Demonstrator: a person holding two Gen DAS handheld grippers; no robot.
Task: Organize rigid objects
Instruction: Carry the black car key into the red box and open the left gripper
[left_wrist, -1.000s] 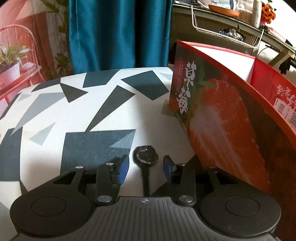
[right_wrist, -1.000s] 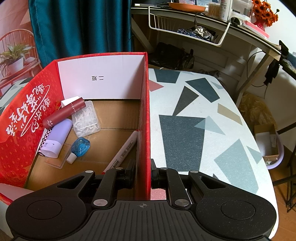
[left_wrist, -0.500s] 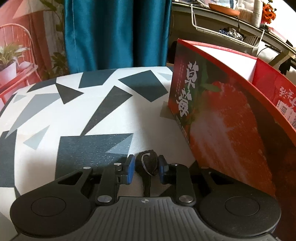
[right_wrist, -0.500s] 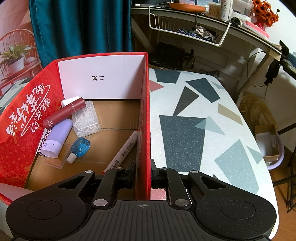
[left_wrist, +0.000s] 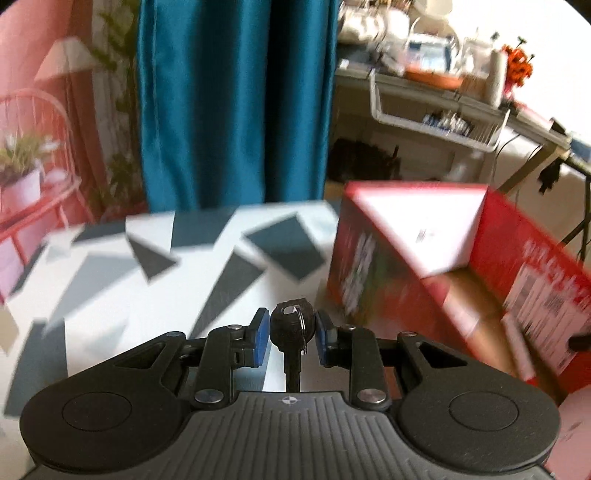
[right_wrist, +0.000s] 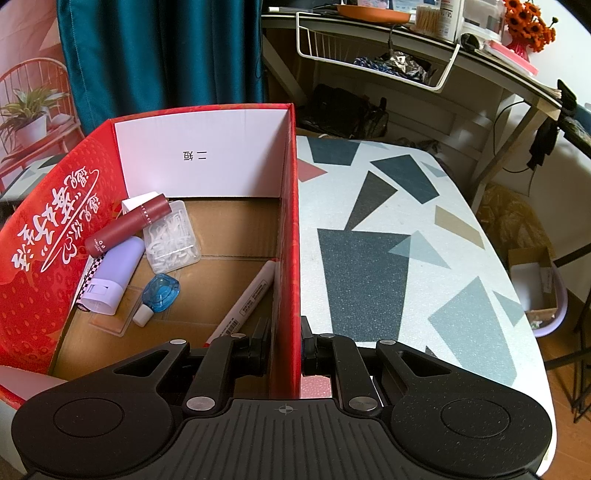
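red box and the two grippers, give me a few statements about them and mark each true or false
1. The left gripper is shut on a black key. True.
2. The right gripper is open and apart from the red box. False: it is clamped on the box's side wall.
3. A white marker lies inside the box against the wall that the right gripper holds. True.
4. The box holds nothing. False: a dark red tube, a lilac bottle, a clear case and a small blue bottle lie in it, besides the marker.
5. The key lies in the box. False: it is between the left gripper's pads, outside the box.
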